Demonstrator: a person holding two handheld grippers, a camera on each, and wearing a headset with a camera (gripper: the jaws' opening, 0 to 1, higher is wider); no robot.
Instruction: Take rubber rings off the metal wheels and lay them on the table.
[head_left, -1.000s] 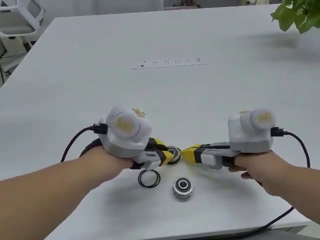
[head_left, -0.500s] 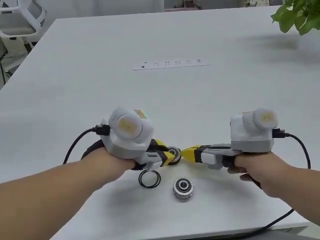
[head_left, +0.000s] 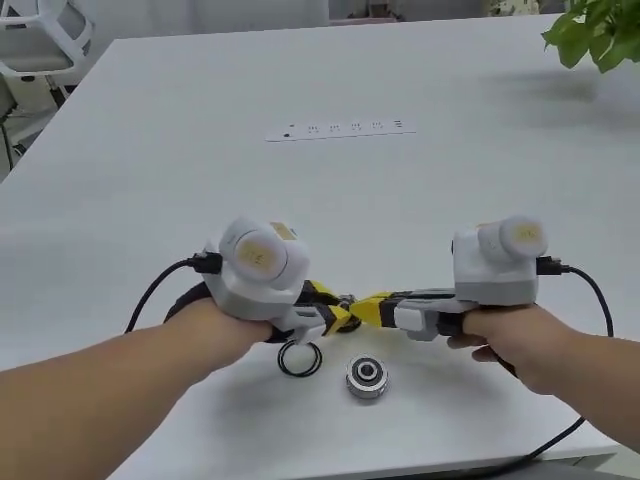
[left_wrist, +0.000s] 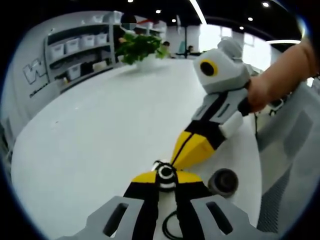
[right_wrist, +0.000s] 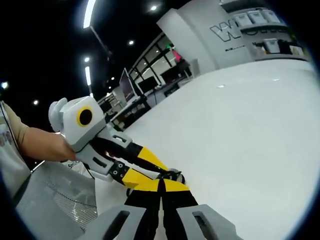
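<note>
Between the tips of my two tongs, low over the white table (head_left: 420, 200), sits a small metal wheel (head_left: 346, 304). The left tongs (head_left: 333, 313) are clenched on it. The left gripper view has their yellow tips pressed against both sides of the wheel, its dark centre facing the camera. The right tongs (head_left: 364, 308) come in from the opposite side, almost tip to tip with the left pair. Their own view shows the two jaws pressed together with no gap, the tips right at the wheel's edge. I cannot tell whether they have nipped any rubber on it, as the wheel is small and half hidden behind the yellow tips.

From the head view I get what lies nearer me than the tongs. A loose black rubber ring (head_left: 279, 358) lies flat on the table just on my side of the left tongs. A second wheel (head_left: 367, 375) stands just beside the ring, under the right tongs' tips, close to the ring but not touching it. The left gripper view catches that second wheel to the right of its jaws, and a dark loop of the ring low between them.

Well beyond the tongs, a power strip (head_left: 340, 128) lies on the table, and a green plant (head_left: 595, 30) stands at the far right.
</note>
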